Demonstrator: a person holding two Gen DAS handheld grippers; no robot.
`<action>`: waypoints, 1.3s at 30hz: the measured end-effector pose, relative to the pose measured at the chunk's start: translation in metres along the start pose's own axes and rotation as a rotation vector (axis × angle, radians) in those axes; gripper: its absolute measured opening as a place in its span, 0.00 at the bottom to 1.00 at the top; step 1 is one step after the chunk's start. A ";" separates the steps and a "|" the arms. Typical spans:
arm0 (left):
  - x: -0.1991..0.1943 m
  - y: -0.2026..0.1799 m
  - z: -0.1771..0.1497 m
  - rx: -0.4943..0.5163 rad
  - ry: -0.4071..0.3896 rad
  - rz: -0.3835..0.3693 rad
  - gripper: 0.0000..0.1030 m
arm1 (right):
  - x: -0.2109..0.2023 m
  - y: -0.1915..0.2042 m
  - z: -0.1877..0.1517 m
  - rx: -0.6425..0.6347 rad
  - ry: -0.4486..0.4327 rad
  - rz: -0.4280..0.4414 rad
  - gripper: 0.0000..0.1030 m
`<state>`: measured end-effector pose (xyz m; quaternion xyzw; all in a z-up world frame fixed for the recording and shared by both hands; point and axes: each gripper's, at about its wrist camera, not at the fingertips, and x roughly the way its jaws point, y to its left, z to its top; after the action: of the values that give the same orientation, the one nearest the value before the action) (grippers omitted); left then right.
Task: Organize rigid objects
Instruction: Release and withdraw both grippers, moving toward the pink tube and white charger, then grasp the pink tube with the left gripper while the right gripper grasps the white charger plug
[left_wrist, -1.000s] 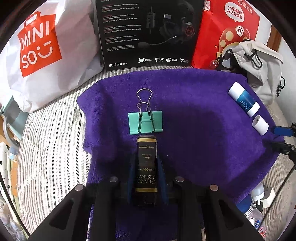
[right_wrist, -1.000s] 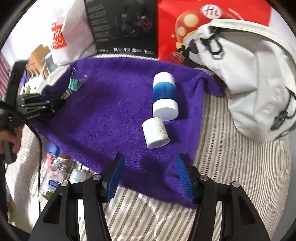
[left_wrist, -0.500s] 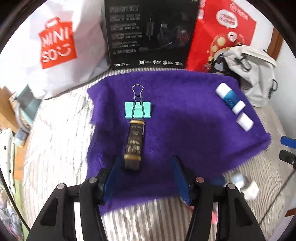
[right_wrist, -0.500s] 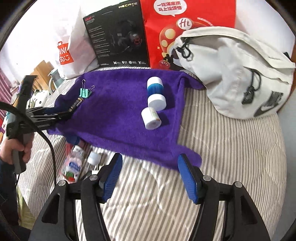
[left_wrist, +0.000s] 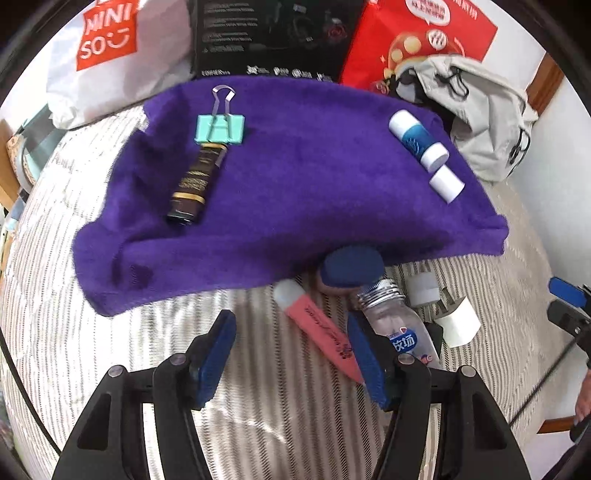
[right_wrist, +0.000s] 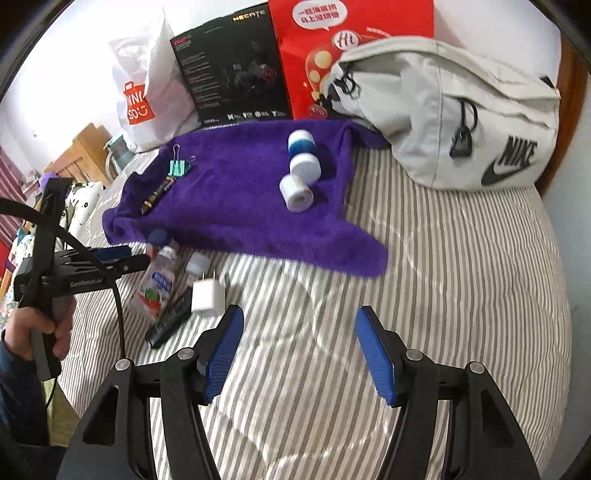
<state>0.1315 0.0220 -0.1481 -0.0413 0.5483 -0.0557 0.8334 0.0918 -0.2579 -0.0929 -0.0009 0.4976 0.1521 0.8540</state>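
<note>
Rigid objects, four laid out on the purple towel (left_wrist: 314, 192): teal binder clip (left_wrist: 220, 128) touching the dark gold-lettered tube (left_wrist: 194, 184), blue-and-white bottle (left_wrist: 417, 140) and white cylinder (left_wrist: 446, 183) opposite. Still unsorted on the striped bed (right_wrist: 461, 288): pink tube (left_wrist: 319, 328), clear bottle (left_wrist: 399, 332), white charger plug (right_wrist: 208, 296), others. Left gripper (left_wrist: 291, 354) and right gripper (right_wrist: 299, 350) both had fingers spread, empty, the pink tube just beside the left one's fingers.

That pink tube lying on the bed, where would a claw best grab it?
Across the middle of the pink tube, from above. It lies flat and slanted on the bed, its tail already beside the open left claw, and the bottle crowds one side.
</note>
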 end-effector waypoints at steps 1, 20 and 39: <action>0.002 -0.004 -0.001 0.006 0.000 0.017 0.59 | 0.000 0.000 -0.001 0.002 0.003 0.000 0.61; -0.011 -0.005 -0.029 0.189 -0.074 0.068 0.36 | 0.010 0.026 -0.006 -0.073 0.039 0.011 0.61; -0.020 0.006 -0.038 0.171 -0.075 0.017 0.16 | 0.067 0.085 0.005 -0.191 0.046 0.034 0.58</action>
<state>0.0887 0.0304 -0.1458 0.0326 0.5104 -0.0939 0.8542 0.1040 -0.1584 -0.1347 -0.0775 0.5002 0.2132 0.8357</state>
